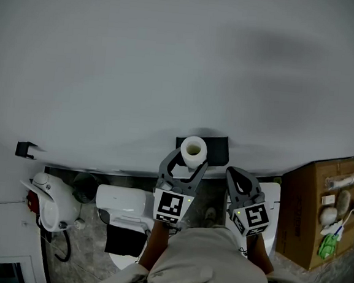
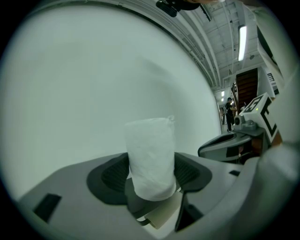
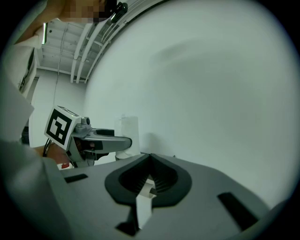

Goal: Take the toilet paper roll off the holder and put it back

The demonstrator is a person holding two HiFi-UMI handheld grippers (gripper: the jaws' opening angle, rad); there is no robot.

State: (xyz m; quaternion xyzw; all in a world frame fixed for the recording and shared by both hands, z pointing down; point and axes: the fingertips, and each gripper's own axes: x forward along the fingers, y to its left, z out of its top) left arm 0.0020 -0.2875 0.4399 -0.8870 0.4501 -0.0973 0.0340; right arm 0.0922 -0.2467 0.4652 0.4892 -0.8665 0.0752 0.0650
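Observation:
The white toilet paper roll (image 1: pixel 193 150) stands upright between the jaws of my left gripper (image 1: pixel 189 162), just in front of the black holder (image 1: pixel 216 148) on the grey wall. In the left gripper view the roll (image 2: pixel 151 157) fills the gap and both dark pads (image 2: pixel 112 176) press on its sides. My right gripper (image 1: pixel 234 172) hangs to the right of the roll, apart from it. Its jaws meet at the tips in its own view, right gripper (image 3: pixel 150 157), with nothing between them. That view also shows the left gripper (image 3: pixel 96 137) and the roll (image 3: pixel 128 127) at the left.
A white toilet (image 1: pixel 122 204) stands below the left gripper. A white appliance (image 1: pixel 51 206) with a hose sits at the far left, and a cardboard box (image 1: pixel 315 211) at the right. A small black bracket (image 1: pixel 25 149) is fixed to the wall at the left.

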